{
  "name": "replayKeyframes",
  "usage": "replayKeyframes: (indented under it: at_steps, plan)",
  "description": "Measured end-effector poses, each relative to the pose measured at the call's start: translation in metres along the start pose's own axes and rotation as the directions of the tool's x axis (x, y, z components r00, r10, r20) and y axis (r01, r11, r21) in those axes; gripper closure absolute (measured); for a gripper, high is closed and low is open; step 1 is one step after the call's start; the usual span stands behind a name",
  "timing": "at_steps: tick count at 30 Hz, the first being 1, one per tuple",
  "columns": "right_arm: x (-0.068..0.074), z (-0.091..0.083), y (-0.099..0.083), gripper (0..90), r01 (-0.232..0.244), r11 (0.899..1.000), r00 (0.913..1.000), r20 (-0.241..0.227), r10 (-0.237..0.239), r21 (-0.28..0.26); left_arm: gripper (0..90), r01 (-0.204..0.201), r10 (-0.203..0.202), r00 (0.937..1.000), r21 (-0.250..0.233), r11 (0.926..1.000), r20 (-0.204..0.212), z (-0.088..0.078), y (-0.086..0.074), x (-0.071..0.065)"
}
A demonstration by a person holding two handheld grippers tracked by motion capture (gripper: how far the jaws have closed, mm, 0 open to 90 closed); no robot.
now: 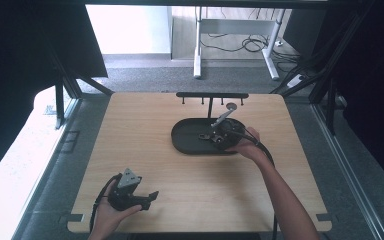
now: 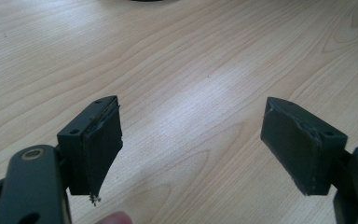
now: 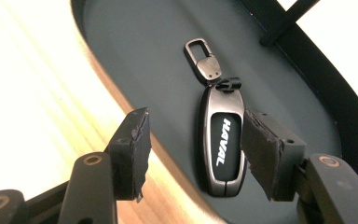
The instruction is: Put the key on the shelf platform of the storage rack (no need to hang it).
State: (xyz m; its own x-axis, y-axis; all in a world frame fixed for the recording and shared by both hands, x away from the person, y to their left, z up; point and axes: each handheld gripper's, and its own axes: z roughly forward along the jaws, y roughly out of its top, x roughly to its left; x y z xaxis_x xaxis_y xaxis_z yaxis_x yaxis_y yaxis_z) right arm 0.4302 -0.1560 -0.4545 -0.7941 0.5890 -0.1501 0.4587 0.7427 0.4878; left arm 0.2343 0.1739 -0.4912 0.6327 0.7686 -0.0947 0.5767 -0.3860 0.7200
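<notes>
On dark tray (image 3: 121, 42): car key (image 3: 221, 140) lying flat, clip end away. Right claw (image 3: 193, 149) released, standing apart above it, gripping nothing. Left claw (image 2: 191, 144) idling wide open over bench (image 2: 177, 56). Placing looking done; only withdrawing remaining.

We are seeing a black key fob (image 3: 222, 140) showing white lettering and a dark silver clasp (image 3: 203, 59), lying in a dark grey tray (image 3: 135, 42) on the pale wood-grain table (image 1: 145, 145).
</notes>
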Motion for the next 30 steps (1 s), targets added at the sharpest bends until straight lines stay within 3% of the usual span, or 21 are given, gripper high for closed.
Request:
replayKeyframes:
  at_steps: [11, 18, 30]
  plan:
    - [0.005, -0.020, -0.028, 44.3, -0.045, 0.996, 0.9979, -0.049, 0.041, -0.075, 20.7, -0.006, 0.006, 1.0000, 0.009, 0.9999, 0.003, 0.003, 0.000, -0.003]
    - [0.019, -0.026, -0.053, 44.4, -0.066, 0.991, 0.9953, -0.078, 0.057, -0.117, 20.7, -0.011, 0.011, 0.9999, 0.010, 0.9999, 0.001, 0.004, 0.000, -0.004]
    - [0.036, -0.028, -0.104, 44.5, -0.132, 0.975, 0.9877, -0.107, 0.114, -0.180, 20.6, -0.018, 0.018, 0.9998, 0.024, 0.9995, 0.009, 0.007, 0.000, -0.007]
